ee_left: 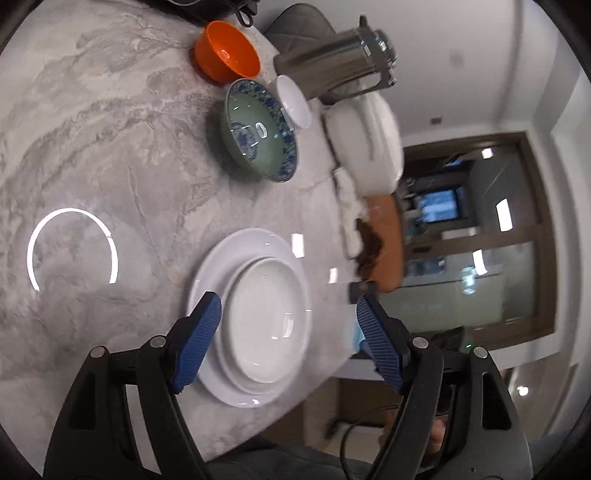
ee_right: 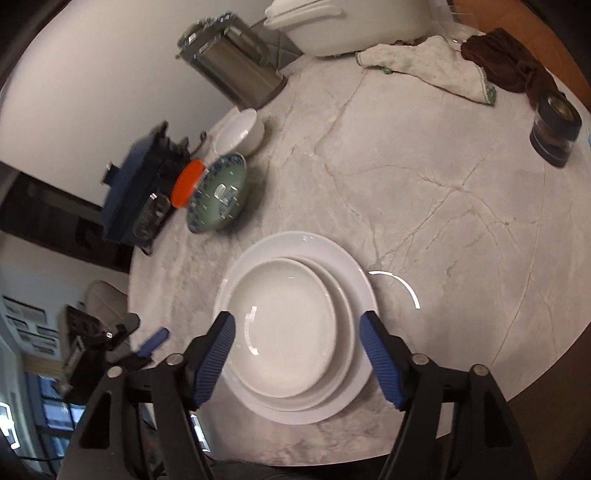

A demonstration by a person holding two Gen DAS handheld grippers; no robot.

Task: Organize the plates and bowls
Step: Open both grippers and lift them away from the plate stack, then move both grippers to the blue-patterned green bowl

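**Stacked white plates on marble desk, both tongs wide apart**

Item: three white plates [ee_right: 295, 325], nested largest below, resting on the grey marble desk [ee_right: 424, 177] near its front edge.
Left tongs [ee_left: 288, 343]: blue pads spread, nothing gripped, stack seen between them.
Right tongs [ee_right: 297, 358]: blue pads spread, empty, poised over the same stack.
Further back: green bowl with blue patterned rim [ee_left: 258, 133], orange bowl [ee_left: 227, 50] beside it, small white bowl [ee_right: 240, 133] just behind.
Also on desk: steel kettle [ee_right: 236, 70], white lidded pot [ee_right: 332, 26], crumpled cloth [ee_right: 428, 66], dark jar [ee_right: 554, 129].
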